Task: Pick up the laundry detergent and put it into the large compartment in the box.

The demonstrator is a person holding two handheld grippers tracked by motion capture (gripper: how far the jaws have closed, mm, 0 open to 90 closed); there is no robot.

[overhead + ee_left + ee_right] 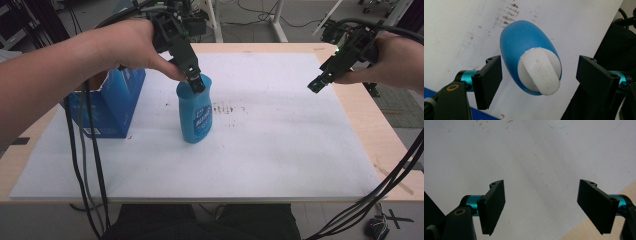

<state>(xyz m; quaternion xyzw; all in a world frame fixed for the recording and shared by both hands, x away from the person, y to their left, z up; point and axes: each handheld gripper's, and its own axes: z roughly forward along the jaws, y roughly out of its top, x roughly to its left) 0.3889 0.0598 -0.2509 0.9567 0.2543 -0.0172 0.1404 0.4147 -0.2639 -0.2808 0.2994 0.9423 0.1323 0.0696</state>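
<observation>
Left gripper (539, 80) spread wide astride the white flip cap (540, 71) of an upright blue plastic bottle (196, 112), pads clear, open-topped blue cardboard box (112, 100) at the bottle's nine o'clock, right gripper (541, 206) spread over bare white sheet (536, 152) at three o'clock.

White lettering on the blue bottle (195, 114) label, too blurred to read, perhaps a brand.

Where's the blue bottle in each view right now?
High view: blue bottle stands upright left of centre, under the left tongs.
Left gripper view: centre, seen from above, white cap between open jaws.
Right gripper view: not in it.
Shared landmark: the white mat.
</observation>
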